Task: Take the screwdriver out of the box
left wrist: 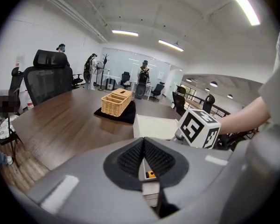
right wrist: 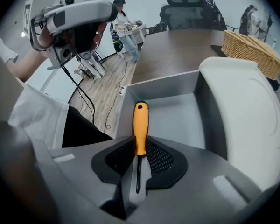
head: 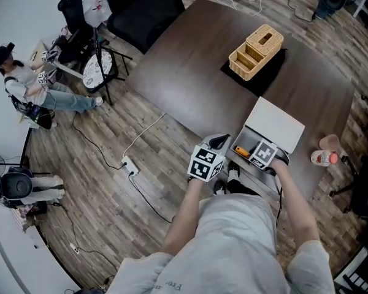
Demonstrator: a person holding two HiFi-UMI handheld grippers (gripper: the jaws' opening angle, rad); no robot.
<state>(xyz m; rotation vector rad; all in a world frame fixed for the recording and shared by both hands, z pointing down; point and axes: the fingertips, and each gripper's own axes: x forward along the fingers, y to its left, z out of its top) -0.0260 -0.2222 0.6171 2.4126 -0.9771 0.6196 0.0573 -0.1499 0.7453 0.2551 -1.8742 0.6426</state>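
Screwdriver (right wrist: 140,125) in box (right wrist: 163,85) — basket (head: 256,51) behind it, both on table (head: 190,72).

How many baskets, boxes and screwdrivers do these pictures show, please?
basket: 1
box: 1
screwdriver: 1
Total: 3

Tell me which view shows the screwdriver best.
Right gripper view: the screwdriver shows whole and close, orange handle and dark shaft. Head view gives only a small orange patch; left gripper view only an orange speck.
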